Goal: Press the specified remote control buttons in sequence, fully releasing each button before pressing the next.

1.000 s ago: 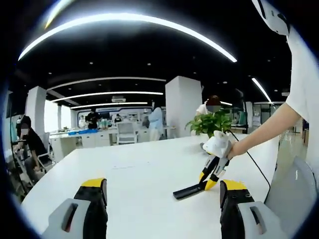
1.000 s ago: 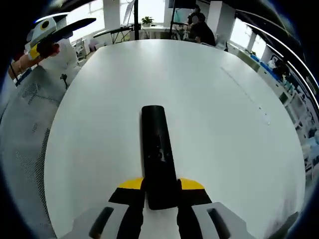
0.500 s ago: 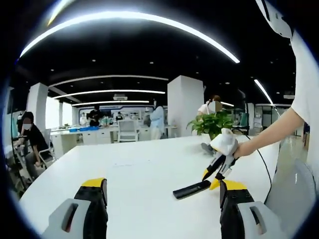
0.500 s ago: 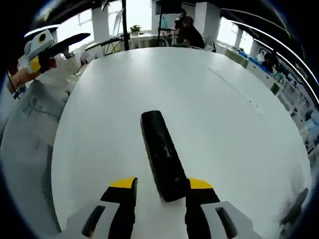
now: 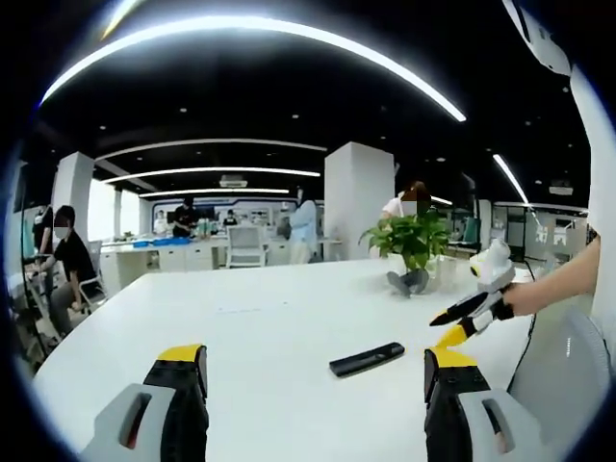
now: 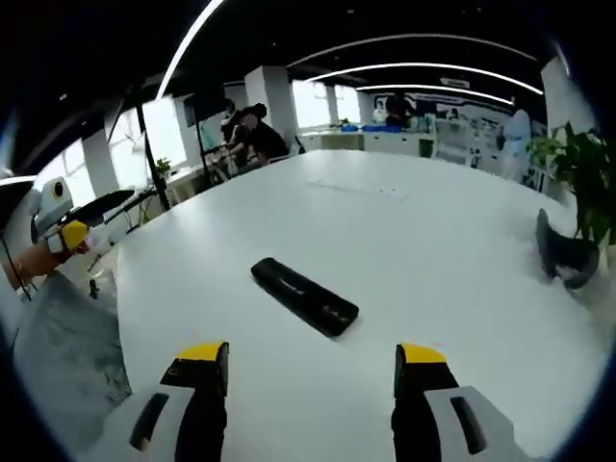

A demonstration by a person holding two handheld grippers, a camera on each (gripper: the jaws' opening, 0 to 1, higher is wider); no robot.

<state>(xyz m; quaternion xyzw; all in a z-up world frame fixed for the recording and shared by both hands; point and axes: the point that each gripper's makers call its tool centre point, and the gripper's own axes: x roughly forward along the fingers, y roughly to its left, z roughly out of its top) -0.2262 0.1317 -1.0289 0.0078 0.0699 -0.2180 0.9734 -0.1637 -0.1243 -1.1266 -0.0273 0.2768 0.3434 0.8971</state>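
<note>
A black remote control (image 5: 367, 359) (image 6: 304, 295) lies flat on the white table (image 5: 260, 318) (image 6: 443, 231), with nothing touching it. My left gripper (image 5: 313, 356) hovers open over the table's near part, and the remote lies just ahead between its jaws' lines, nearer the right jaw. Off to the right, a hand holds my right gripper (image 5: 441, 327) up and away from the remote. In the right gripper view my right gripper (image 6: 311, 352) is open, with the remote a short way ahead of its yellow tips. The left gripper (image 6: 96, 214) shows at the far left, raised.
A potted plant (image 5: 412, 238) (image 6: 577, 178) and a dark curved object (image 5: 409, 281) (image 6: 563, 252) stand on the table's far side. The table's edge runs close on the right. People, desks and chairs fill the office beyond.
My right gripper, shut on the remote's end a second ago, opened, let it go and pulled back and up. The remote now lies free on the table.
</note>
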